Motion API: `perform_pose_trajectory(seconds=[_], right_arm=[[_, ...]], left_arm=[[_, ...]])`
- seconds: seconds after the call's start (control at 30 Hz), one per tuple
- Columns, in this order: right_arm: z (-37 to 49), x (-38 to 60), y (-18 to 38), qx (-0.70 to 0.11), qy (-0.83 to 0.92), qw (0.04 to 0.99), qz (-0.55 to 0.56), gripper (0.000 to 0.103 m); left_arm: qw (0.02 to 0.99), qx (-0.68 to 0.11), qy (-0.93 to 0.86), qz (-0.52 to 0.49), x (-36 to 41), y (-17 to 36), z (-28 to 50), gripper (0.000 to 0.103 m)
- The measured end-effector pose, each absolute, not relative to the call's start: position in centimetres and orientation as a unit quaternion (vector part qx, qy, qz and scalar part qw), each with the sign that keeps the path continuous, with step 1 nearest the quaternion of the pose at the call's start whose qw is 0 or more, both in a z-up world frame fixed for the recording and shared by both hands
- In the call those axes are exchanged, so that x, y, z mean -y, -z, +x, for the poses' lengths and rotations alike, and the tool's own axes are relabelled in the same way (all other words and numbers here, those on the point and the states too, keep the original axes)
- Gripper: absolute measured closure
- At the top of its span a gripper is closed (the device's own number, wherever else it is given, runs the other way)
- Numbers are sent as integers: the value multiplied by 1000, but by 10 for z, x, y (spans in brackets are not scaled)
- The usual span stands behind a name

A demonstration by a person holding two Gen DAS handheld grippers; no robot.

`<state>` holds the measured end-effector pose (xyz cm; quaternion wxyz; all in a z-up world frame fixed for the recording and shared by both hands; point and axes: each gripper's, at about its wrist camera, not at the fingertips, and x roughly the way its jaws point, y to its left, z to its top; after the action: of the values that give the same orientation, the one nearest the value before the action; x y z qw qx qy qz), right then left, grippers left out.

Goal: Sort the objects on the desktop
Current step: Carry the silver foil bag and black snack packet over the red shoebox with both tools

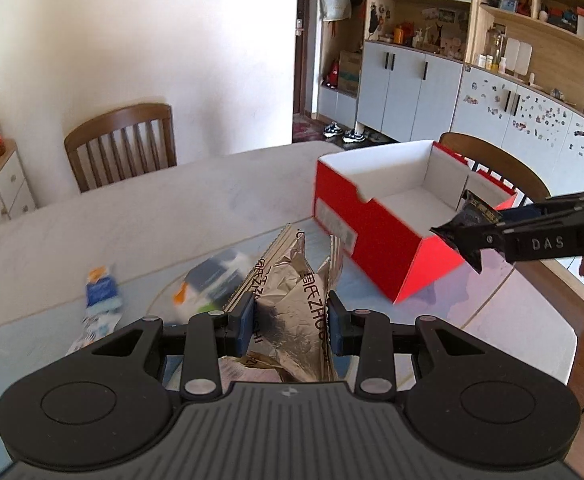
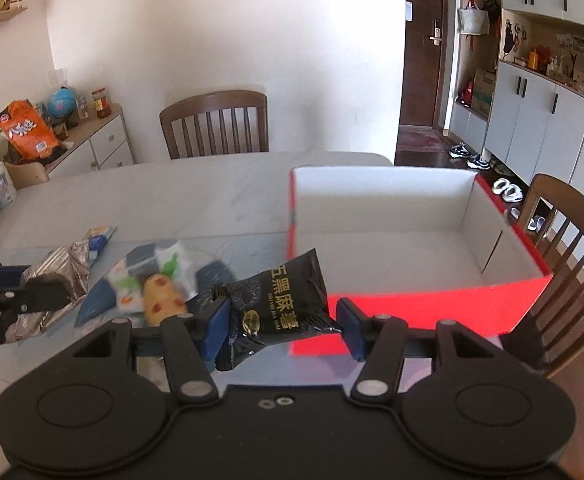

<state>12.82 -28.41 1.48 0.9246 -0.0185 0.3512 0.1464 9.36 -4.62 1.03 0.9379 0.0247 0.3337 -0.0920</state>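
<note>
Black packet [image 2: 288, 300] in my right hand-held gripper [image 2: 282, 322]: gold "五黑麻薯", small "WU HEI MA SHU" under it. Silver foil packet [image 1: 292, 304] in my left hand-held gripper [image 1: 290, 320]: black print, only "ZHO" legible, Chinese characters unclear. "DAS" on the right hand-held gripper's arm, left wrist view. Orange bag [image 2: 26, 130] on sideboard [image 2: 92, 140]: white Chinese characters, unreadable. Red box [image 1: 372, 236] label blurred.

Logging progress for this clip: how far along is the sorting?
Nothing looks done: the red box appears empty. In hand: the right gripper holds a black snack packet near the box, and the left gripper holds a silver foil packet. Left: the blurred packets on the table.
</note>
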Motion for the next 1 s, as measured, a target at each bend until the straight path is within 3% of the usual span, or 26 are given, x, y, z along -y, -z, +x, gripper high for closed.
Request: perform_pose_trajectory(seconds=[0.53, 1.0], right_arm=[[211, 365, -9, -382, -133, 914, -27, 46], [276, 404, 7, -413, -122, 902, -31, 46]], left_arm=[[934, -309, 162, 80, 150, -25, 171, 69], [907, -339, 207, 139, 209, -5, 240, 69]])
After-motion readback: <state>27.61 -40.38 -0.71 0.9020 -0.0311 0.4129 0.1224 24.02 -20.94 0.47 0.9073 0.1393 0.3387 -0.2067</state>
